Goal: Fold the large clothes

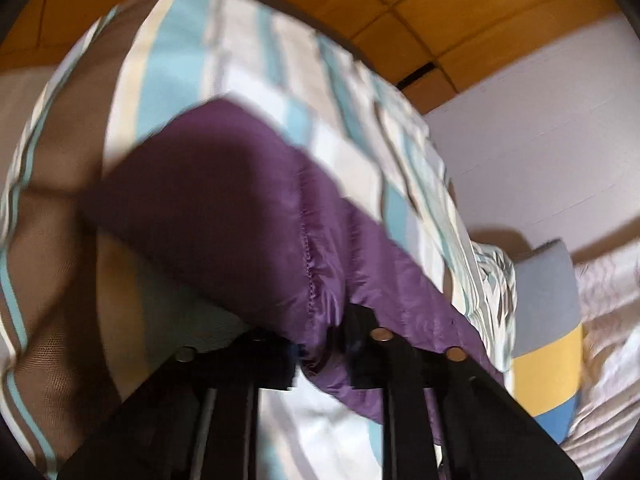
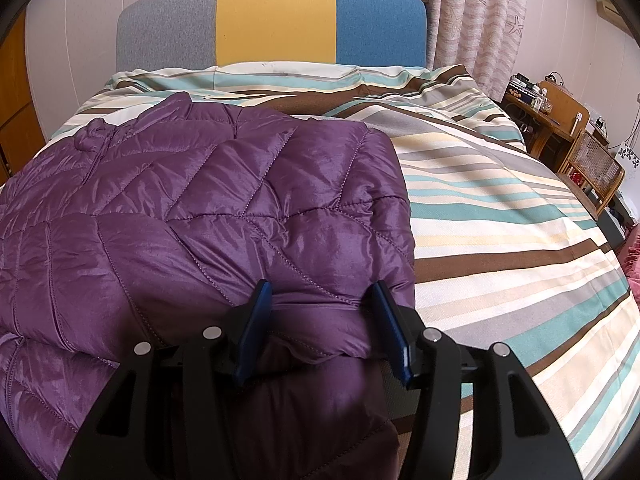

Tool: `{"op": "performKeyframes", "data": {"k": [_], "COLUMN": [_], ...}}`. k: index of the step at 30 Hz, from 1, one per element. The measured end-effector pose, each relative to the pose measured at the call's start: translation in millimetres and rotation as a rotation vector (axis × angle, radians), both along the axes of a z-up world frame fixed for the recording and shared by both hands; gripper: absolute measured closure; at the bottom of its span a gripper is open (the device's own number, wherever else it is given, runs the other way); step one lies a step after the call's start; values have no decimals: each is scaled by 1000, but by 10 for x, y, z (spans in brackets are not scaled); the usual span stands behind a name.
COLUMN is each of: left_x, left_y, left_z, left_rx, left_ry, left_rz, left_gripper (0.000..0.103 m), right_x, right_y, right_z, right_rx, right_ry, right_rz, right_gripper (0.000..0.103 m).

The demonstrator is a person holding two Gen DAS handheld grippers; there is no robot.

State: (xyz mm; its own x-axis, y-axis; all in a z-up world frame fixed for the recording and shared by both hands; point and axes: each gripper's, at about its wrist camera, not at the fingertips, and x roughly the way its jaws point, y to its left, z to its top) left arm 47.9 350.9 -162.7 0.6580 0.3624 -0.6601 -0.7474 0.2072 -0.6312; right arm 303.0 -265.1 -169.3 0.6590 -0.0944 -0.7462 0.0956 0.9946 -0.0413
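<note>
Purple quilted jacket [image 2: 192, 200] lies spread on the striped bedcover [image 2: 500, 240], towards the left half of the bed, with the tricolour headboard [image 2: 276, 20] beyond it.

My left claw [image 1: 320, 354] is clamped tight on a bunched edge of the jacket; a pinch of purple fabric shows between the nearly meeting fingers. That view is blurred and tilted, so which edge I hold cannot be told.

My right claw [image 2: 320, 316] stands about half open, its blue fingers [image 2: 256, 316] straddling a thick fold at the near hem. The padding fills the gap and appears to be held, though not squeezed flat.

Judgement: a fold is in hand, both near edges gripped. Next move calls for lifting both claws together, carrying the hem over towards the collar, and keeping the slippery shell taut so it does not slide out.
</note>
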Motion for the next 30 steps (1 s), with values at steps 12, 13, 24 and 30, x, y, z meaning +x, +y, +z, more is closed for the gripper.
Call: {"op": "performKeyframes", "data": {"k": [12,13,24,30], "left_x": [845,942,1655,2010], "left_y": [-1112,-1268,-2534,-3124], "left_z": [941,996,1016,942], "left_rx": [444,478,668,730], "left_ry": [-24,-27,14,45], "left_rz": [-323,-370,-722,-861], "left_gripper": [90,90,90,90], "right_x": [10,12,38,30], "right_y": [-9,-12,-10,-15], "right_z": [12,17,25,22], "right_rx": [6,6,18,23], "right_ry": [-1,-1,1,1], "right_rz": [0,-1,1,3], "right_gripper": [50,50,50,49]}}
